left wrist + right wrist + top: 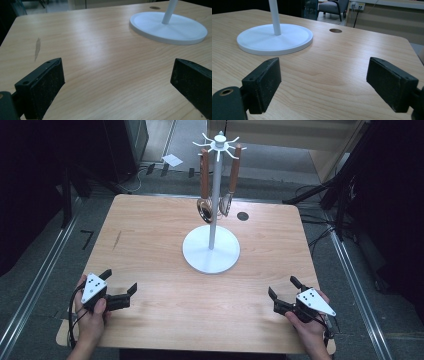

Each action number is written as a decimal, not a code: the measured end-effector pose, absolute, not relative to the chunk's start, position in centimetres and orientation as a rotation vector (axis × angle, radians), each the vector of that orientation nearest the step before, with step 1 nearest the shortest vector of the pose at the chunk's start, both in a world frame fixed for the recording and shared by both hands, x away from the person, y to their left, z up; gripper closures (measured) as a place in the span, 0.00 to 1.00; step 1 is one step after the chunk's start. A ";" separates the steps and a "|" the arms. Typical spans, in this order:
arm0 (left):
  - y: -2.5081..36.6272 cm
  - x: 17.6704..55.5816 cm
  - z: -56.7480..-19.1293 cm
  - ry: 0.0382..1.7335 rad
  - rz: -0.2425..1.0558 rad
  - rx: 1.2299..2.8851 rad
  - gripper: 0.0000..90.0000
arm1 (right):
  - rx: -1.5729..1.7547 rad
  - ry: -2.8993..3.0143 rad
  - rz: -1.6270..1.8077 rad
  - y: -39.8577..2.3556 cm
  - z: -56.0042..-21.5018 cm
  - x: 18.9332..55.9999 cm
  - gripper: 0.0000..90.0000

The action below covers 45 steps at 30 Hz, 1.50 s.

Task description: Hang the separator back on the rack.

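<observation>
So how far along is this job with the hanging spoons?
Both spoons, the left spoon and the right spoon, hang on the white stand, so hanging looks either finished or untouched. Nothing is in hand: the left gripper and right gripper rest open near the table's front edge.

I see my right gripper with its two black jaws spread wide apart, nothing between them, low over a pale wooden table. At about eleven o'clock stands a white round stand base with a white pole rising from it. Near twelve o'clock is a small round hole in the tabletop.
</observation>
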<state>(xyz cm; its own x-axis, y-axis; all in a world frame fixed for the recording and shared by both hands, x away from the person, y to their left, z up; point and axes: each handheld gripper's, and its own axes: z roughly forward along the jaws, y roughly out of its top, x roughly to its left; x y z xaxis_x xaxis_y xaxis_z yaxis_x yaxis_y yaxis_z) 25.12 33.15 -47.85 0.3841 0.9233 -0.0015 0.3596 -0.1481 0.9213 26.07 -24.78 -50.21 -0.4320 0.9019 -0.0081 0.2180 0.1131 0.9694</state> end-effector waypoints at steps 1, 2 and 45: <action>33.5 25.0 -47.9 1.149 0.746 1.695 0.00 | 1.099 1.748 1.353 -24.9 -50.2 26.1 0.14; 33.7 24.9 -47.8 1.152 0.745 1.689 0.00 | 1.100 1.743 1.350 -25.0 -50.3 26.2 0.15; 36.0 25.3 -48.2 1.220 0.729 1.715 0.00 | 1.216 1.669 1.311 -27.3 -50.8 26.8 0.14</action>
<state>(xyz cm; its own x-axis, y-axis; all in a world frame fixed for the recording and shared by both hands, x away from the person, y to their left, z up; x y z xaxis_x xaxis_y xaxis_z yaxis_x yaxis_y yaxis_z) 25.27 35.99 -48.19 0.3442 0.9385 -0.0281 0.4196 -0.1270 0.8988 26.83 -27.31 -50.80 -0.3310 0.9430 0.0340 0.2563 0.0551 0.9650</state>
